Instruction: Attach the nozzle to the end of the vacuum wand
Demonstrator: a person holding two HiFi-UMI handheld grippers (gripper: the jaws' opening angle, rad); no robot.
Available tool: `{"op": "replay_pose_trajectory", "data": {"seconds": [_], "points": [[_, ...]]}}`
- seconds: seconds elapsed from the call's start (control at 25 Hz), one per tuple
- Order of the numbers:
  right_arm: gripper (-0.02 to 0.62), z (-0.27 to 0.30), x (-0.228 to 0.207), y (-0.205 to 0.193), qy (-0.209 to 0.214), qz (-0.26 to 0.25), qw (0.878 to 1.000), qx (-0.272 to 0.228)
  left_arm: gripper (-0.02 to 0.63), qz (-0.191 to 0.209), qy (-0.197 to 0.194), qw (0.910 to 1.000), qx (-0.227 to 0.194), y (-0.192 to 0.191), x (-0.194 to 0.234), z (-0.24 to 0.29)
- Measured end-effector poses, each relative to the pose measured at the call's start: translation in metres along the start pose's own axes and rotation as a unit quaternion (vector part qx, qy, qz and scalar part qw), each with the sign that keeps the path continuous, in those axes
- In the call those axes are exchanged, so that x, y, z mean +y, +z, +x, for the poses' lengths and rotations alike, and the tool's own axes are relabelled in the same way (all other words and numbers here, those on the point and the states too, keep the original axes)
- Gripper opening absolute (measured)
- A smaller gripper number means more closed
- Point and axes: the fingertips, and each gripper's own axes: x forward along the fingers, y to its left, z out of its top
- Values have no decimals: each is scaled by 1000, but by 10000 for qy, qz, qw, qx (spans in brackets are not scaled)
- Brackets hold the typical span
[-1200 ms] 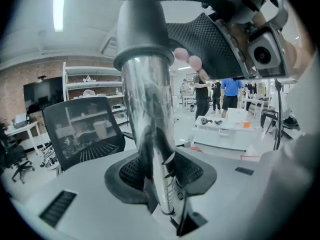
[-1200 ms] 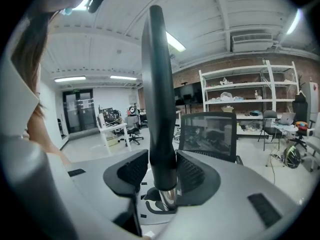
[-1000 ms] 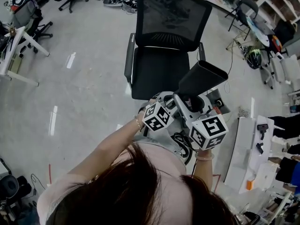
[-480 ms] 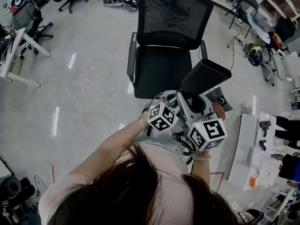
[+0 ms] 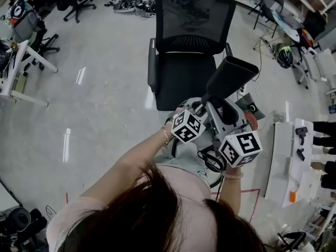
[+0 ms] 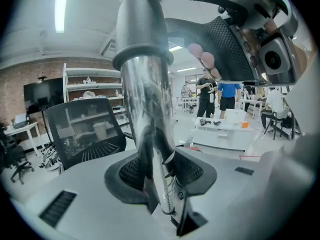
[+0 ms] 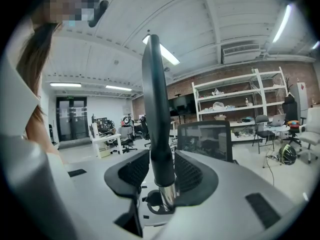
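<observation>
- The left claw [image 6: 161,173] is clenched on the chrome vacuum wand [image 6: 150,114], one pad on each side of the tube, short of a grey collar [image 6: 142,59].
- The right claw [image 7: 160,173] grasps the black nozzle [image 7: 156,109] by its narrow neck. Bright metal shows just under the black plastic there, so the two parts look at least partly mated. I cannot tell whether the joint is fully home.
- In the head view the nozzle is held up in front of the person's chest, with its flared mouth pointing away over the chair seat.
- To do this step well, I judge: make the wand hand the fixed anchor and line the neck's axis up with the tube. Push straight along it, not at a slant, and twist only slightly to find any catch.
- Grip the neck rather than the flare, which would lever the joint askew.
- Likely trouble: the smooth round chrome may slide through the pads under the push.
- Counted close by: two claws, one wand, one nozzle.
- Farther off, one black mesh office chair [image 5: 191,51] stands on the floor [image 5: 105,88] directly ahead.
- Farthest, at least two people [image 6: 229,91] stand behind one white table [image 6: 225,126].
</observation>
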Motion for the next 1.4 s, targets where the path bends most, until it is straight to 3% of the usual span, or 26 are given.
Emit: {"op": "replay_pose_trajectory", "data": {"seconds": [0.44, 0.84, 1.4], "points": [[170, -55, -27, -8, -140, 54, 9993, -354, 147, -93, 341, 9994, 13, 1, -18, 6], [166, -120, -55, -5, 182, 83, 9982, -573, 147, -238, 894, 9957, 80, 8, -50, 13], [71, -203, -90, -30, 450, -58, 9984, -345, 146, -314, 1387, 9897, 186, 13, -78, 24]]}}
